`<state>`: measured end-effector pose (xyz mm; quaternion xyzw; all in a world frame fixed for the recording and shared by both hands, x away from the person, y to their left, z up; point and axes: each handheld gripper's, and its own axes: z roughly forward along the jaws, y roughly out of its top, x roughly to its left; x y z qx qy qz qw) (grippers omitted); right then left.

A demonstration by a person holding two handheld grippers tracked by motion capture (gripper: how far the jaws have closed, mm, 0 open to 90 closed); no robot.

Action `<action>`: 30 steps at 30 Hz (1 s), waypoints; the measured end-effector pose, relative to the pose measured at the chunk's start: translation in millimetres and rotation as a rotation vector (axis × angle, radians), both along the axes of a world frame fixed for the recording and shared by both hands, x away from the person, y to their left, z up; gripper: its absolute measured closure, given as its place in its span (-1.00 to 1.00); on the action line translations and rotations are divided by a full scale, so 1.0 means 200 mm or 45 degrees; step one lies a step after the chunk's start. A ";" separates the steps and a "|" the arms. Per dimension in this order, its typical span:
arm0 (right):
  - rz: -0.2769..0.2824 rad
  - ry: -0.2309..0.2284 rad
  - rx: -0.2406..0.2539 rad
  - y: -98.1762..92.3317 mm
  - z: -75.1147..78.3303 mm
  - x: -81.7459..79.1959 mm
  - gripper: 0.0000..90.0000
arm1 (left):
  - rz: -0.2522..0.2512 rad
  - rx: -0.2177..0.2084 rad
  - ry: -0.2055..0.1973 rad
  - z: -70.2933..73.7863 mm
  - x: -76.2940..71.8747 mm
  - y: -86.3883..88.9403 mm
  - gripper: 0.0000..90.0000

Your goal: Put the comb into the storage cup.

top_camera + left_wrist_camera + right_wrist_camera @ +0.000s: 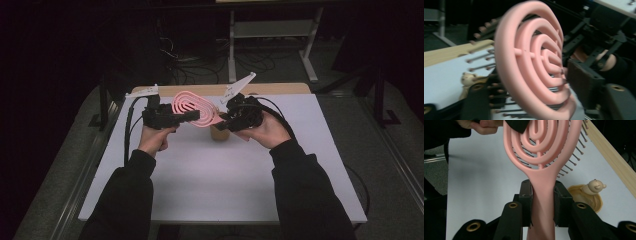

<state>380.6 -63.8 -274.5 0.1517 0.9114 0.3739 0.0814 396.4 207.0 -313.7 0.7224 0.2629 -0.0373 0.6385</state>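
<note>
In the high view, a pink hairbrush [194, 109] was held in the air above the white table [210, 175], between the two hands. Its long axis ran roughly across the table: the handle end was at the right gripper [226, 118], the ringed head toward the left gripper [192, 116], which sat at the head's near edge. A small tan bear-topped dish [220, 133] stood on the table just beneath.

In the left gripper view, the brush head [536, 62] was seen edge-on and blurred between the black jaws, bristles pointing away toward the table. The jaws were narrowed around the head; whether the pads pressed on it could not be told.

In the right gripper view, the handle [543, 195] was clamped between both pads, the head rising away from the jaws toward the other hand [485, 125]. The dish [586, 195] lay to the right of the handle. Any handover would turn on the left jaws gripping the head.
</note>
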 end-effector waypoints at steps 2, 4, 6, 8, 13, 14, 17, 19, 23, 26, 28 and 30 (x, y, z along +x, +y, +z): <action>0.004 0.002 -0.016 0.01 -0.01 0.00 0.61 | -0.014 -0.026 0.005 0.00 0.00 0.00 0.04; 0.003 0.004 -0.036 0.02 -0.03 0.01 0.62 | -0.026 -0.056 -0.003 0.01 -0.01 0.01 0.12; 0.007 0.010 -0.026 0.02 -0.04 0.01 0.62 | -0.036 -0.084 -0.009 0.02 -0.01 0.01 0.18; 0.004 0.014 -0.011 0.03 -0.05 0.01 0.59 | -0.047 -0.135 -0.003 0.03 -0.01 0.02 0.29; -0.016 0.019 0.025 0.03 -0.04 0.02 0.55 | -0.083 -0.168 0.005 0.05 0.00 0.01 0.39; -0.023 0.018 0.024 0.03 -0.05 0.02 0.54 | -0.076 -0.158 -0.003 0.05 0.00 0.00 0.39; -0.054 0.019 0.033 0.02 -0.05 0.03 0.50 | -0.054 -0.126 -0.042 0.07 -0.01 -0.02 0.40; -0.066 0.006 0.044 0.01 -0.06 0.03 0.48 | -0.044 -0.107 -0.060 0.08 -0.01 -0.03 0.40; -0.082 0.003 0.063 -0.01 -0.06 0.03 0.30 | -0.032 -0.062 -0.086 0.10 -0.02 -0.05 0.40; -0.099 0.007 0.070 -0.02 -0.06 0.03 0.11 | -0.029 -0.047 -0.094 0.10 -0.02 -0.05 0.40; -0.120 0.013 0.078 -0.03 -0.06 0.04 -0.02 | -0.037 -0.053 -0.087 0.10 -0.01 -0.05 0.40; -0.133 0.019 0.096 -0.05 -0.07 0.04 -0.13 | -0.039 -0.049 -0.086 0.10 -0.01 -0.05 0.40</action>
